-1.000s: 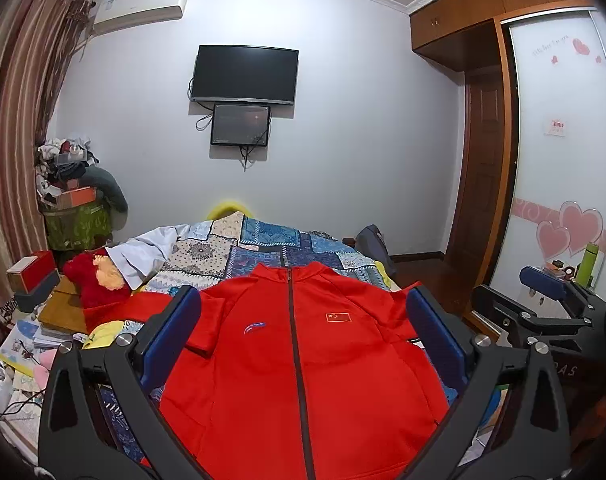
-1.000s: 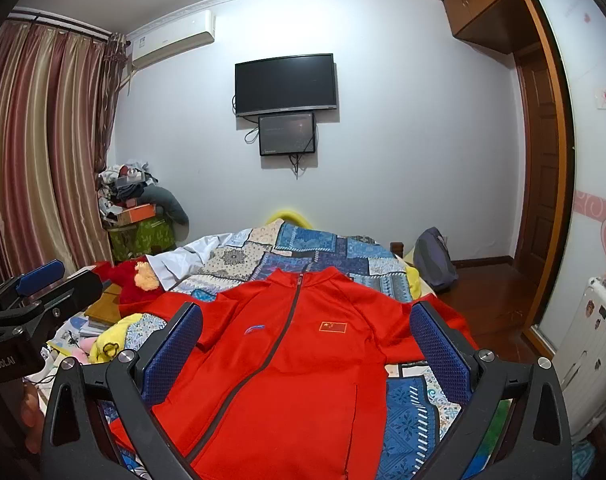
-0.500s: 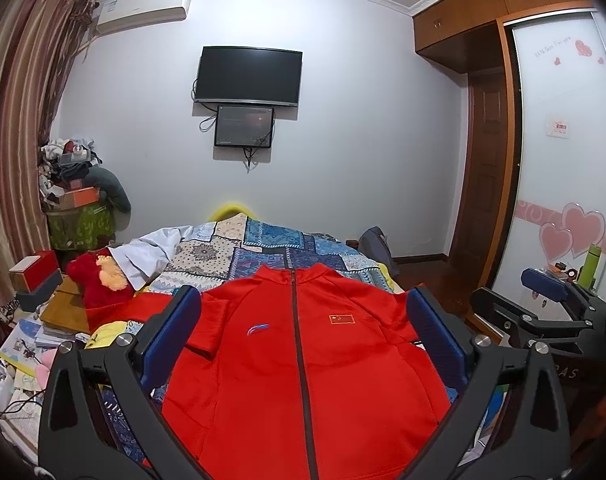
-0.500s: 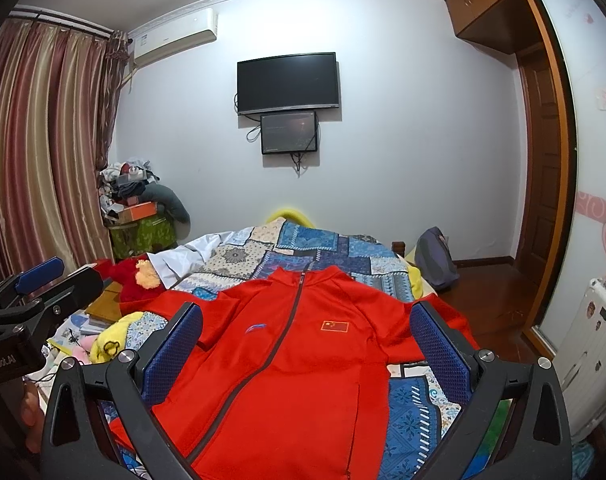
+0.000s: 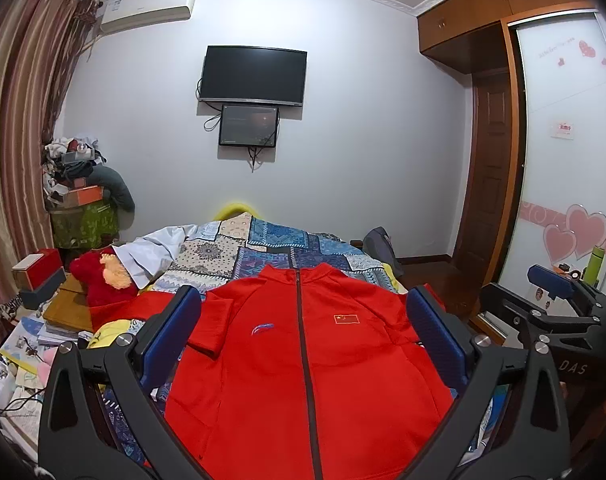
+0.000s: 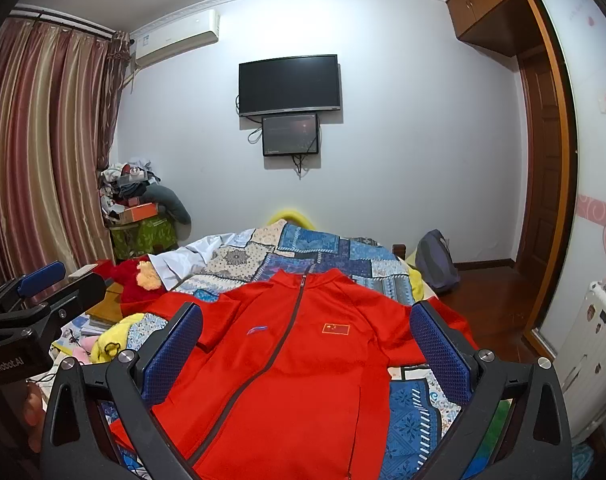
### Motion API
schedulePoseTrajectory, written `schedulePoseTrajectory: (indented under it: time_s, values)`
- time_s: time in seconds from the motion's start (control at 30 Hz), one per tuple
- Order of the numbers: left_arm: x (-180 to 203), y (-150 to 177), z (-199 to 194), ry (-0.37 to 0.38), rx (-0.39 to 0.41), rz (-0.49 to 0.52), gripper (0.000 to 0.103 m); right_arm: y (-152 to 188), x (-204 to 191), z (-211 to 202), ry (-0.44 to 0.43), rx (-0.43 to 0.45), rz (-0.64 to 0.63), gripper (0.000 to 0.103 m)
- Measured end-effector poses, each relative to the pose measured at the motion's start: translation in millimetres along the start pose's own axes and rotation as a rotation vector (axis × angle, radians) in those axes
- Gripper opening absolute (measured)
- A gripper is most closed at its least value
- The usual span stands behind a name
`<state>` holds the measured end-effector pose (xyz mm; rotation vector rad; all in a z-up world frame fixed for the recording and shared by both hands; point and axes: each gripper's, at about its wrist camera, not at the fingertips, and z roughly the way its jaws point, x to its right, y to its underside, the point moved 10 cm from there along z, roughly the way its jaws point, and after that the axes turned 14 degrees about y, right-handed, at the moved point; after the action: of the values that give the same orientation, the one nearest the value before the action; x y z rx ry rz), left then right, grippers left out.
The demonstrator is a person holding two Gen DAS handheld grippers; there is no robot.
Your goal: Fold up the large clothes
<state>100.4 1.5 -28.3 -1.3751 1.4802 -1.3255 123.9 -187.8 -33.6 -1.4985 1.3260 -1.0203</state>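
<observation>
A red zip-up jacket [image 5: 303, 364] lies front side up and spread flat on the bed, collar toward the far wall, sleeves out to both sides. It also shows in the right wrist view [image 6: 303, 368]. My left gripper [image 5: 303, 336] is open and empty, held above the jacket's chest. My right gripper [image 6: 307, 340] is open and empty, also above the jacket. The right gripper shows at the right edge of the left wrist view [image 5: 551, 312]; the left gripper shows at the left edge of the right wrist view [image 6: 31, 304].
The bed has a blue patchwork quilt [image 5: 271, 248]. A red plush toy [image 5: 99, 280] and a white garment [image 5: 151, 248] lie at its far left. Boxes and books [image 5: 35, 276] clutter the left side. A wardrobe [image 5: 563, 160] stands on the right, a backpack [image 6: 435, 260] on the floor.
Both views have shifted very slightly; the jacket sits a little lower and nearer in the frames. The jacket itself has not moved and both grippers stay open.
</observation>
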Motion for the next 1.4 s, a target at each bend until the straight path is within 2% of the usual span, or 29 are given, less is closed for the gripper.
schedulePoseTrajectory:
  time_s: [1.0, 1.23, 1.4]
  values:
    - [5, 0, 0, -0.007, 0.010, 0.015, 0.103, -10, 6, -1, 0.005, 0.004, -0.002, 0.103]
    - [-5, -2, 10, -0.015, 0.001, -0.006, 0.103, -13, 7, 3, 0.011, -0.011, -0.008, 0.103]
    - [-25, 0, 29, -0.032, -0.030, -0.039, 0.103, -16, 4, 23, 0.011, -0.019, -0.019, 0.103]
